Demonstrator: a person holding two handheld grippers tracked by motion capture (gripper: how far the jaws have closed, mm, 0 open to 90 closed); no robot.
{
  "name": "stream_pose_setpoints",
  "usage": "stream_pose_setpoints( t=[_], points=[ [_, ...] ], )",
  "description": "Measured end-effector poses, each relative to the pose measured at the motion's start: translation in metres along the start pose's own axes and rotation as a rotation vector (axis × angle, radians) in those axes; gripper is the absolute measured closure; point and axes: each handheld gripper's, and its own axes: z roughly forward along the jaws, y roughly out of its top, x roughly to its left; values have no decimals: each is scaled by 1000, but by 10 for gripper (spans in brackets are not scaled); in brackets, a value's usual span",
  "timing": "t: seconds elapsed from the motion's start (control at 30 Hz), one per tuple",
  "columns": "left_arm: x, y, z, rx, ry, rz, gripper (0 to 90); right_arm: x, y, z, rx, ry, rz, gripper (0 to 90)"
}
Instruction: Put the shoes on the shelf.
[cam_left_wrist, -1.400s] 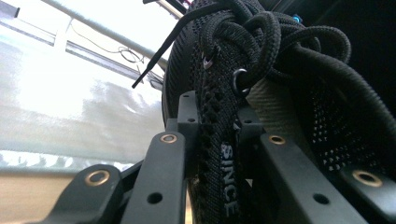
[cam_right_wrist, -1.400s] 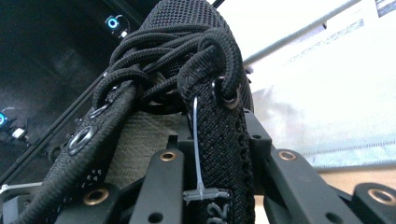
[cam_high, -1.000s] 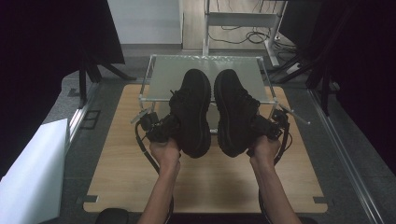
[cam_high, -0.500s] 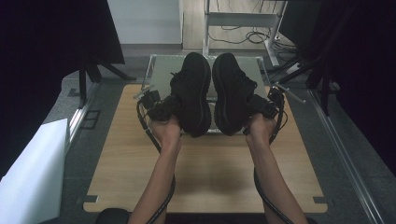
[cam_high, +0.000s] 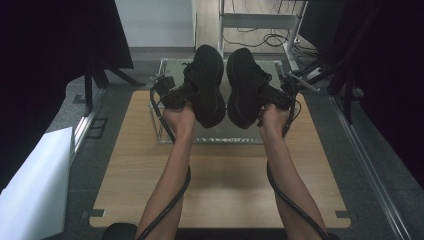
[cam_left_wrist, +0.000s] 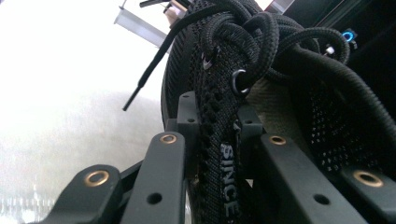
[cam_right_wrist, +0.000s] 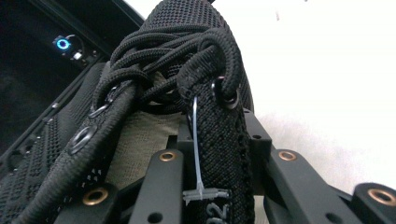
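A light wooden desk (cam_high: 220, 175) sits on grey flooring, carrying a clear, glass-walled rack (cam_high: 172, 67) at its far edge. Black curtains (cam_high: 55, 55) hang on both sides, the left one beside a black tripod stand (cam_high: 97, 75). A white board (cam_high: 35, 185) leans at the lower left. Beyond the desk, loose cables (cam_high: 250, 37) trail under a pale metal shelf frame (cam_high: 260, 20).
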Motion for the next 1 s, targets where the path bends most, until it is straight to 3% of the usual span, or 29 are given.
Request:
stream_pose_setpoints(
  t=[0.23,0.37,0.53,0.83,0.97,1.0],
  points=[
    [1,2,16,46,63,35,763,-5,5,13,7,-36,-1,742],
    [2,2,19,53,51,15,752,-1,7,17,16,-48,-30,728],
    [0,7,22,60,76,50,744,4,9,21,28,-78,-60,699],
    [-1,13,26,94,78,98,651,10,7,30,33,-77,-81,586],
    [-1,14,27,102,58,101,593,12,6,32,42,-66,-81,541],
    [-2,14,29,116,35,92,568,12,6,33,47,-44,-87,470]
  ],
)
